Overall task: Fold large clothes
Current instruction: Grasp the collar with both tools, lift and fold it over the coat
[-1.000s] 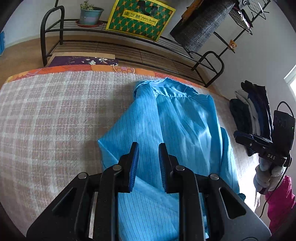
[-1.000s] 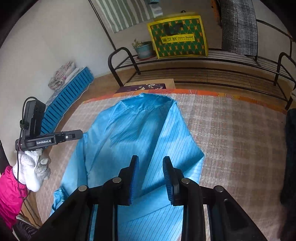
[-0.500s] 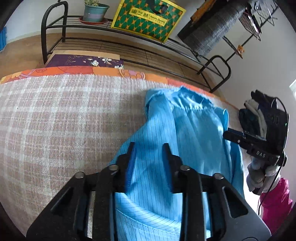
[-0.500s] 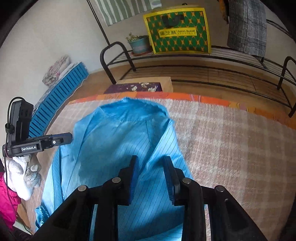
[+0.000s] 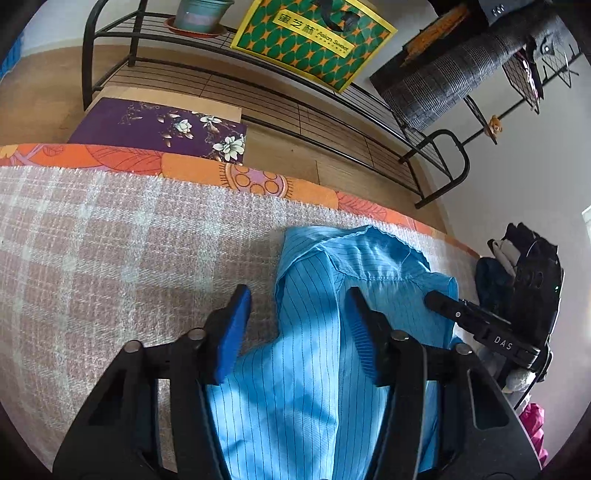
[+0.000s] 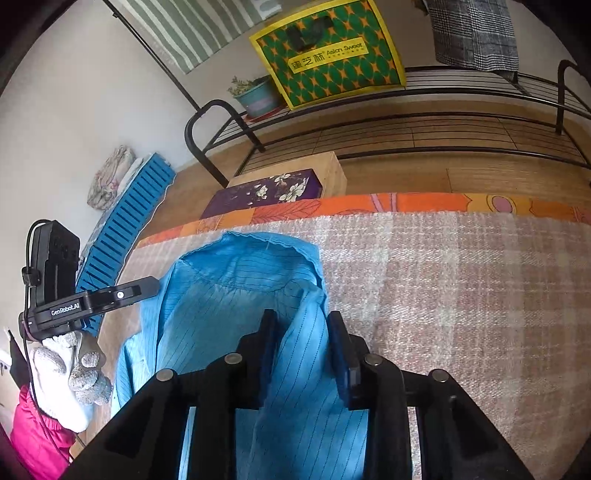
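A light blue striped shirt (image 5: 369, 266) lies on the plaid blanket (image 5: 110, 258), its collar toward the far edge. My left gripper (image 5: 296, 293) hangs open over the shirt's left folded edge, and the cloth runs between the jaws without either pad touching it. In the right wrist view the same shirt (image 6: 221, 295) has a raised fold by the collar. My right gripper (image 6: 301, 317) straddles that fold, and its jaws are closing with the cloth between them. A white-gloved hand (image 6: 62, 365) holds the left gripper's body (image 6: 92, 299) at the shirt's other side.
Beyond the blanket's orange border (image 5: 184, 170) are a purple floral box (image 5: 159, 125) and a black metal rack (image 5: 295, 107) with a green-yellow bag (image 5: 314, 40) and a potted plant (image 5: 201, 14). Dark clothes (image 5: 517, 251) lie to the right, and a blue slatted panel (image 6: 125, 229) to the left.
Both grippers have moved along the shirt toward its collar and lower. The left jaws have opened wider. The right jaws have narrowed a little around the fold.
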The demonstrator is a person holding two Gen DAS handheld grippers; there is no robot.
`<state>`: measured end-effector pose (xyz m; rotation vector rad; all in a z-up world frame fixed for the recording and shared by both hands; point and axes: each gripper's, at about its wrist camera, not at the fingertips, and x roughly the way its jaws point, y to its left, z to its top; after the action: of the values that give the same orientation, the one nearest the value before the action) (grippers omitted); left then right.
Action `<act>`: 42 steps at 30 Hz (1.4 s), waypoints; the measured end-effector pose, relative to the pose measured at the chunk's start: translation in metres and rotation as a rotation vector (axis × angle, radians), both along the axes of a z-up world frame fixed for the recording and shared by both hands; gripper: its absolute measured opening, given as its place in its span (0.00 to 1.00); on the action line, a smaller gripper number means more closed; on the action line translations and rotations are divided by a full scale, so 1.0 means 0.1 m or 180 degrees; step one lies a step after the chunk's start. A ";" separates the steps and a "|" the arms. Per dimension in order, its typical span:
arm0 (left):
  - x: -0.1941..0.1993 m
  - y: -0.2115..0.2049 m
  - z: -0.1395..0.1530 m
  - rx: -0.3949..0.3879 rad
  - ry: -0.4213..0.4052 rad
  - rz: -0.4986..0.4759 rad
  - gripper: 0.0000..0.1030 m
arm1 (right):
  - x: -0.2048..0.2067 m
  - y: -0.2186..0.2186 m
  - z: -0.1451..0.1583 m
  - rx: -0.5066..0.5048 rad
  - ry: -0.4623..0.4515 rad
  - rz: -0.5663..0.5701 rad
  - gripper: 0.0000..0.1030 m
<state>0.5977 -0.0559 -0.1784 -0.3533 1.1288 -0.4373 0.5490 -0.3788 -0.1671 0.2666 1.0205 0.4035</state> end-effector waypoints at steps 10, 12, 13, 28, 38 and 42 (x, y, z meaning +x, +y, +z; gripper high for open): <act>-0.26 -0.03 0.32 0.0017 -0.0348 0.0035 0.00 | -0.28 0.06 0.47 -0.0020 -0.0298 -0.0069 0.01; -0.38 0.00 0.48 -0.0027 -0.0421 0.0045 0.00 | -0.40 0.08 0.61 -0.0043 -0.0371 -0.0084 0.01; -0.45 0.02 0.57 -0.0050 -0.0462 0.0053 0.00 | -0.46 0.09 0.69 -0.0057 -0.0406 -0.0092 0.01; -2.13 0.33 1.75 -0.0113 -0.1020 -0.0167 0.00 | -2.13 0.39 1.79 -0.0136 -0.0860 0.0064 0.00; -3.54 0.52 1.67 -0.0116 -0.1040 -0.0314 0.00 | -3.54 0.49 1.67 -0.0174 -0.0877 0.0299 0.00; -4.11 0.55 1.49 -0.0069 -0.0977 -0.0386 0.00 | -4.04 0.48 1.40 -0.0166 -0.0781 0.0331 0.00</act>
<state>0.1863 -0.0007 -0.0294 -0.2276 0.8488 -0.5898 0.1453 -0.3306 -0.0266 0.1138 0.8046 0.4904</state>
